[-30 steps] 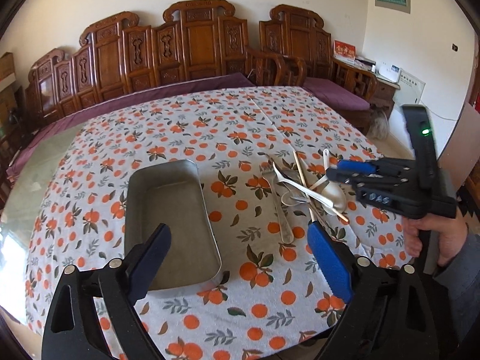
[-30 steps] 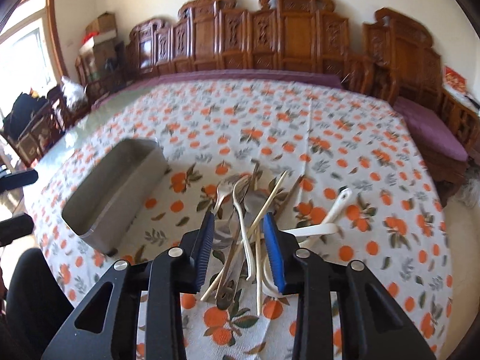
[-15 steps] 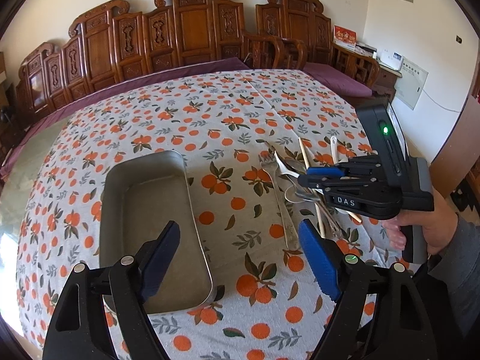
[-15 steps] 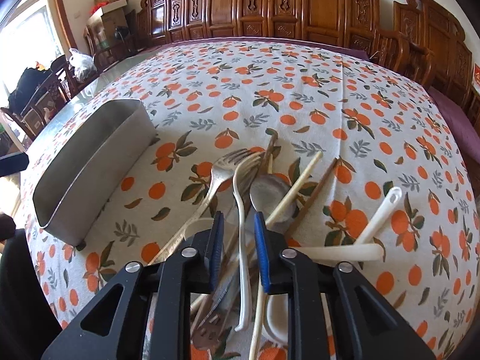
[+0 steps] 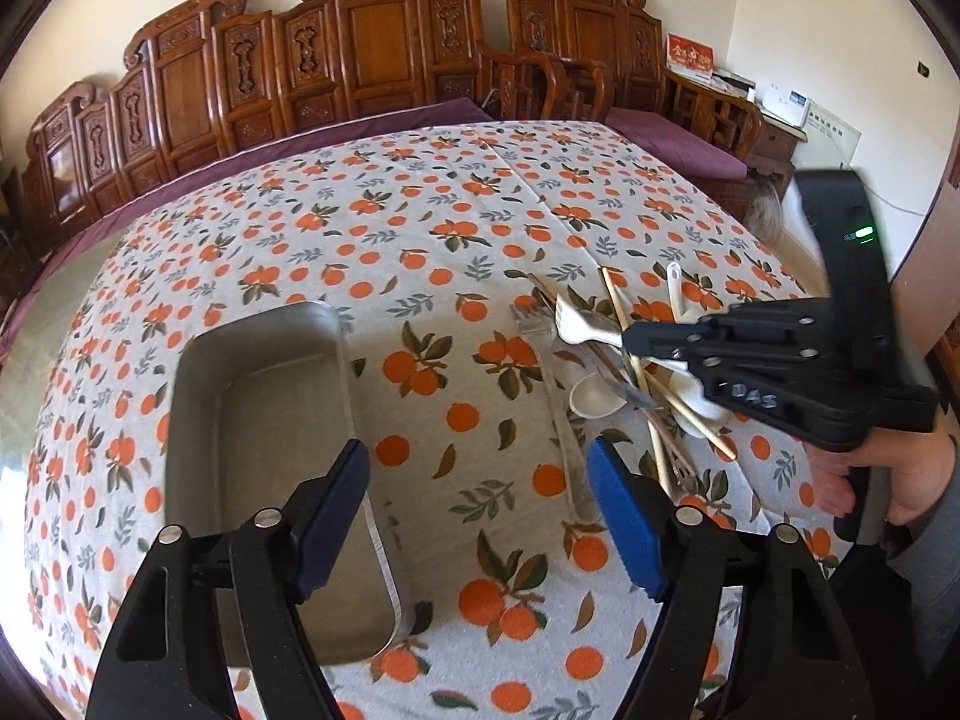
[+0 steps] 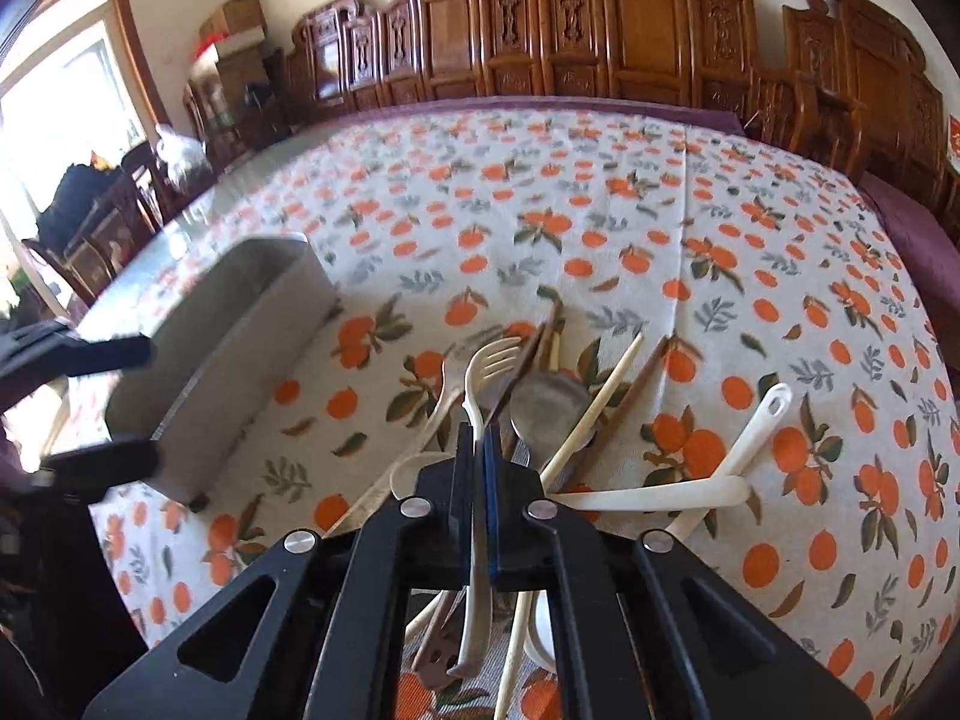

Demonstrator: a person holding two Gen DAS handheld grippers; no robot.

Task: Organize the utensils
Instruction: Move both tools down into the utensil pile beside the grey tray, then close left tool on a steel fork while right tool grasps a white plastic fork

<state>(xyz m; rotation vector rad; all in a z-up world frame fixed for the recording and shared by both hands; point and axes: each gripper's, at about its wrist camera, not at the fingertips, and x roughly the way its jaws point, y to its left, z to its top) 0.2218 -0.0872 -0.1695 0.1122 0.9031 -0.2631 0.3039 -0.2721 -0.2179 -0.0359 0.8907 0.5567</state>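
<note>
Cream plastic fork point(image 6: 480, 420) sits pinched in the right claw point(image 6: 478, 462): jaws have just been closing and are now pressed together on its handle, tines pointing away toward the far edge of the bench point(image 5: 420, 210), handle running back under the claw body. It looks thin, light and slightly curved, and lies on top of a crossed pile: metal spoon point(image 6: 549, 405), pale chopstick point(image 6: 594, 408), dark wooden chopsticks point(image 6: 630, 396), white plastic spoons point(image 6: 738, 450), metal fork point(image 5: 552, 396). The pile is toward the bench's right edge, and the rectangular grey metal tray point(image 5: 264, 456) sits to its left, nearer the near edge. From the pinched fork the tray lies to the left, long axis roughly parallel to the fork's. Left claw point(image 5: 480, 516) hangs spread over the tray's near right wall, nothing between its jaws though they have been narrowing. Likely snag: neighbours dragging along on lift.
</note>
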